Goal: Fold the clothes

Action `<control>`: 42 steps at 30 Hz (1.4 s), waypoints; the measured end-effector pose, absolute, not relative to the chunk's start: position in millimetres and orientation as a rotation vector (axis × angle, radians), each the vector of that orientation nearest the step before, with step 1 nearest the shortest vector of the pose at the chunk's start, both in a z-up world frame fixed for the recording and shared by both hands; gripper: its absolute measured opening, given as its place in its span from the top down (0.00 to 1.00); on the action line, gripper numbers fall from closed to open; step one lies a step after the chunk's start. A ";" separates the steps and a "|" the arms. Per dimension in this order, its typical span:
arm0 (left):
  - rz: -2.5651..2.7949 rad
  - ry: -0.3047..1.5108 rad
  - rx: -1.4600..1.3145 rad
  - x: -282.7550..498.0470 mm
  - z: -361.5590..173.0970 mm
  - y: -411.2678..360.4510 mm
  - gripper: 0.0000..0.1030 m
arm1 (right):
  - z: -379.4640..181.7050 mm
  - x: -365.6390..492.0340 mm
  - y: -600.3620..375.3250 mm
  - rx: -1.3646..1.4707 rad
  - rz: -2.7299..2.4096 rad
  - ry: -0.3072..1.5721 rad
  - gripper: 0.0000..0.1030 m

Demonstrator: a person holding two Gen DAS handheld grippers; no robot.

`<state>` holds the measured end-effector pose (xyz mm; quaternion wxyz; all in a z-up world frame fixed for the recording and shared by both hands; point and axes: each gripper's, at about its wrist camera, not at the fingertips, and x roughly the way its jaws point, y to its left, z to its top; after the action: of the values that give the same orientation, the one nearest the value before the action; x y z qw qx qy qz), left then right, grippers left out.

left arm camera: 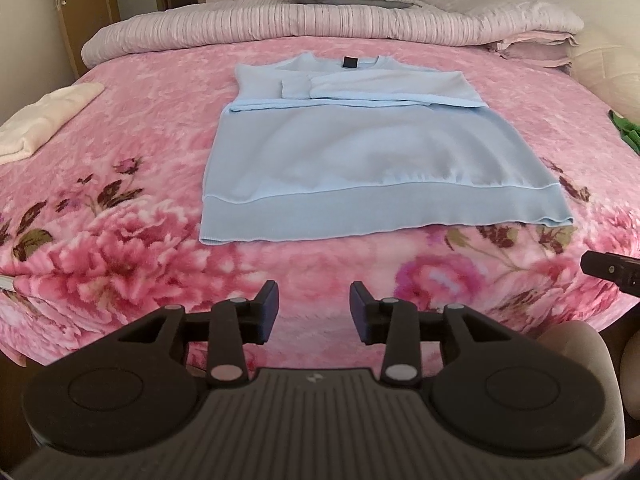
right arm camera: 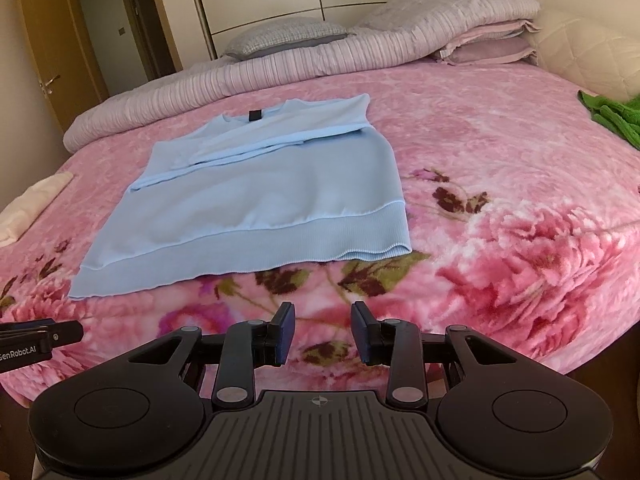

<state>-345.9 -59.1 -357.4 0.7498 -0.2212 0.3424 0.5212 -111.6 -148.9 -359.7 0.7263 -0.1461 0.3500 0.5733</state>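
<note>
The left gripper (left arm camera: 314, 308) hangs above the near edge of the bed with its jaws apart and nothing between them; the right gripper (right arm camera: 323, 332) is likewise parted and empty. At twelve o'clock from both lies the pale blue sweater (left arm camera: 360, 156), flat on the pink floral blanket (left arm camera: 132, 256). Both sleeves are folded across its chest. Its long axis runs away from the grippers, ribbed hem nearest, dark neck label farthest.
</note>
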 end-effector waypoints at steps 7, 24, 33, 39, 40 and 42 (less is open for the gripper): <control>1.137 0.747 -0.477 -345.4 -356.7 -62.2 0.64 | -359.2 -110.9 -151.7 -0.315 1.262 0.775 0.66; 1.123 0.744 -0.535 -351.6 -366.9 -48.3 0.62 | -361.0 -115.8 -131.2 -0.346 1.279 0.781 0.66; 1.123 0.762 -0.594 -352.7 -388.9 -29.4 0.62 | -372.2 -114.0 -100.5 -0.370 1.294 0.812 0.66; 1.147 0.794 -0.619 -352.4 -400.4 -9.0 0.61 | -382.5 -106.3 -80.7 -0.384 1.285 0.835 0.66; 1.158 0.809 -0.618 -351.0 -402.6 -6.0 0.61 | -384.2 -104.3 -77.7 -0.384 1.283 0.839 0.66; 1.171 0.827 -0.618 -349.2 -405.0 -0.4 0.61 | -387.2 -100.5 -72.6 -0.385 1.277 0.847 0.66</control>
<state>-349.2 -0.4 -405.0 0.7104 -0.2788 0.3725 0.5280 -100.5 -72.6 -387.2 0.7036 -0.1732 0.3810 0.5742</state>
